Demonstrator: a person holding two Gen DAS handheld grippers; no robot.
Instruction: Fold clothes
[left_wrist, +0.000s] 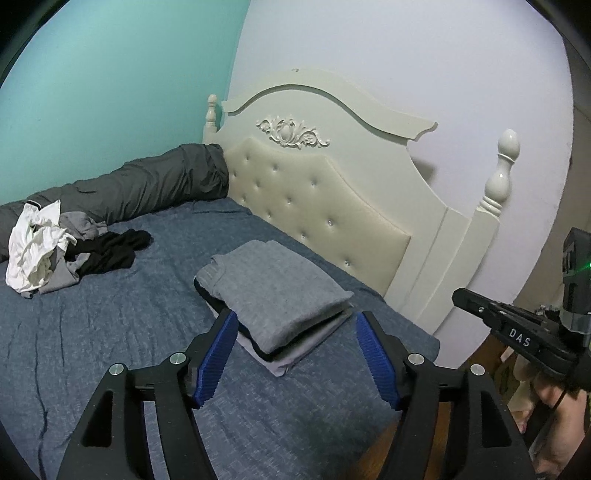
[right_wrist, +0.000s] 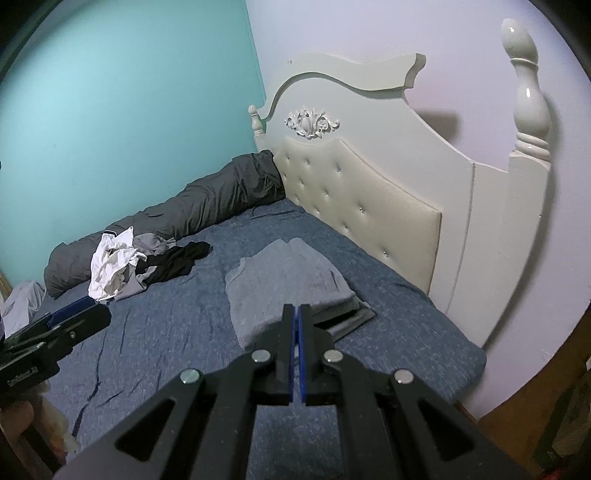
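with the left gripper (left_wrist: 295, 354) released and the right gripper (right_wrist: 297, 354) clenched empty, the folded stack (left_wrist: 273, 295) near the bed's (left_wrist: 110, 332) headboard edge could topple if nudged.

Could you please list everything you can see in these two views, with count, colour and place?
folded clothes: one stack, grey with a dark layer, mid-bed near the headboard
unfolded clothes: one heap, white, grey and black, far side of the bed
bedsheet: one, blue, covering the mattress
rolled bedding: one, dark grey, along the teal wall
headboard: one, cream, tufted
left gripper: one, black with blue fingers, open, empty, near the stack
right gripper: one, black with blue fingers, shut, empty
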